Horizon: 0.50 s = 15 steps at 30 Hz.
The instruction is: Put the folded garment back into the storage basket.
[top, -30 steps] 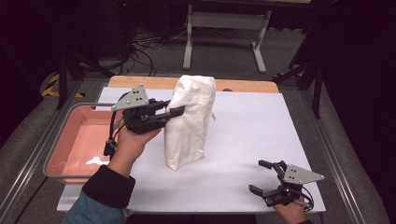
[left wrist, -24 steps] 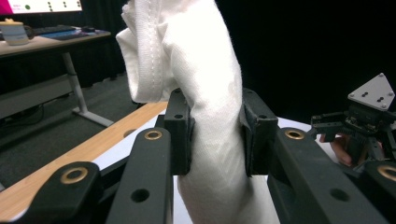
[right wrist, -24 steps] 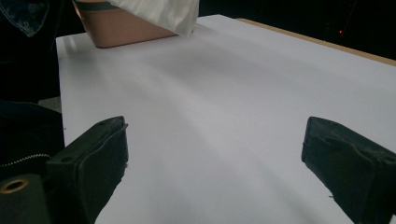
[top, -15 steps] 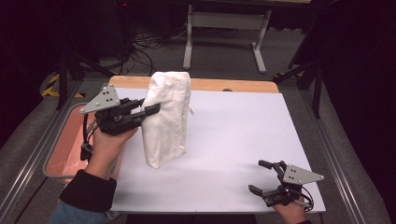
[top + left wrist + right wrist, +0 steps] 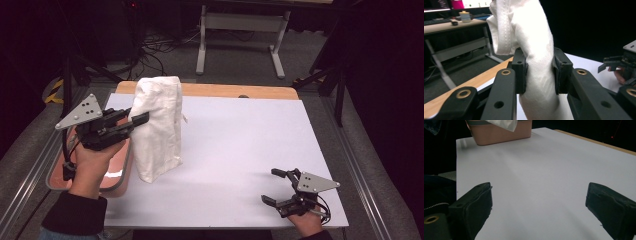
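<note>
Left gripper [image 5: 142, 119] pinching white cloth [image 5: 157, 127] mid-height, jaws clamped on bunched fabric from both sides. Cloth hangs lifted at table's left edge, lower end dangling beside pink bin [image 5: 117, 172], partly over its rim. Right gripper [image 5: 274, 186] low at near right corner of white table [image 5: 240, 145], jaws spread wide, nothing between them. Well apart from cloth.
</note>
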Tool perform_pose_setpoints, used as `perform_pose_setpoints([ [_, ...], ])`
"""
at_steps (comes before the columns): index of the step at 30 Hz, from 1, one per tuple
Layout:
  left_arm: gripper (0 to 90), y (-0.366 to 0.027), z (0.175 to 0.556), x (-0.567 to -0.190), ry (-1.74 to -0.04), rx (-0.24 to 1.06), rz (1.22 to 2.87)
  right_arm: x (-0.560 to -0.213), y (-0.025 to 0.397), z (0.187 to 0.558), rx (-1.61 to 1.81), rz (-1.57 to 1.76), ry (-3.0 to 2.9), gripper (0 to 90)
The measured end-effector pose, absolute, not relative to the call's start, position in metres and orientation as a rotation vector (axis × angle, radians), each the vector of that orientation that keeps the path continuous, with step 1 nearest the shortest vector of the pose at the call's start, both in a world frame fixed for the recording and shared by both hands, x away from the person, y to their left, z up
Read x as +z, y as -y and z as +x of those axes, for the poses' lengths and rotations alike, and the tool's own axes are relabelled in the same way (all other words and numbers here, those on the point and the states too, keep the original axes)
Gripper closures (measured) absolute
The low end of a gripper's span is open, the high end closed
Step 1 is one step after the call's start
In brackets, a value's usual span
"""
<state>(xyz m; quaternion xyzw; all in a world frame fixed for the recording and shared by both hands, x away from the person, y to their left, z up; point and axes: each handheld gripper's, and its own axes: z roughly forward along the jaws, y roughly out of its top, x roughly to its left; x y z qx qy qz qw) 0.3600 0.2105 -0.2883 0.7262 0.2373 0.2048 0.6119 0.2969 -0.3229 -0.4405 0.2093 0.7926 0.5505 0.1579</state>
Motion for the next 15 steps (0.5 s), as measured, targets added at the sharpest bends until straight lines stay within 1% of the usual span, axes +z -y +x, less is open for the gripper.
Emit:
perform_pose_setpoints([
  [15, 69.4, -0.248, 0.355, -0.287, -0.588, 0.531, 1.692, -0.441, 0.327, 0.289, 1.561, 0.624, -2.259, 7.6],
])
